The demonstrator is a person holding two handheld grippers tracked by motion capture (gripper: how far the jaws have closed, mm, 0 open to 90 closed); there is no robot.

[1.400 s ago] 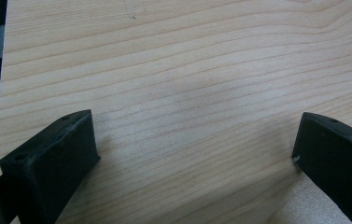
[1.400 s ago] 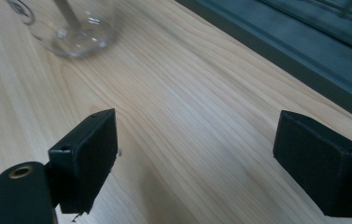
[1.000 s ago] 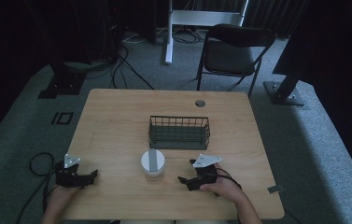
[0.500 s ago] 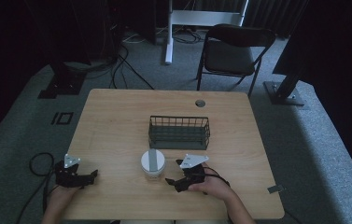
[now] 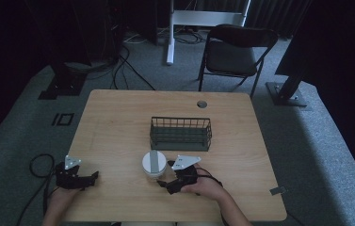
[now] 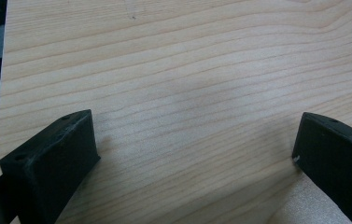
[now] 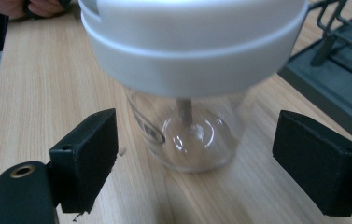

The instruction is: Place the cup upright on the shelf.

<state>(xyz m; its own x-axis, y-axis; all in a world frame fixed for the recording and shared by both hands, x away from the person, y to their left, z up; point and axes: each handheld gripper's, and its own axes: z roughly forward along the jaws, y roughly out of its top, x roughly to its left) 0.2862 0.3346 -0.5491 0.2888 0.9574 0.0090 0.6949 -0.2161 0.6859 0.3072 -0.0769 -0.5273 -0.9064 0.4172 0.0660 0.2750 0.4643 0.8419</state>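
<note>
A clear jar with a wide white lid (image 5: pixel 154 164) stands upright on the wooden table (image 5: pixel 118 122), just in front of a dark wire basket (image 5: pixel 181 133). My right gripper (image 5: pixel 164 182) lies low on the table to the jar's right front, open. In the right gripper view the jar (image 7: pixel 190 74) stands close ahead, between the lines of the two black jaws, untouched. My left gripper (image 5: pixel 90 178) rests near the table's front left corner, open, with bare wood (image 6: pixel 183 93) between its jaws.
A round cable hole (image 5: pixel 202 104) sits near the table's far edge. A black folding chair (image 5: pixel 234 54) stands behind the table on grey carpet. Cables trail off the table's left side. The person's other hand (image 7: pixel 33 6) appears at the top left of the right gripper view.
My right gripper has slid left along the table's front toward the jar and now points at it. The left gripper has stayed put.
</note>
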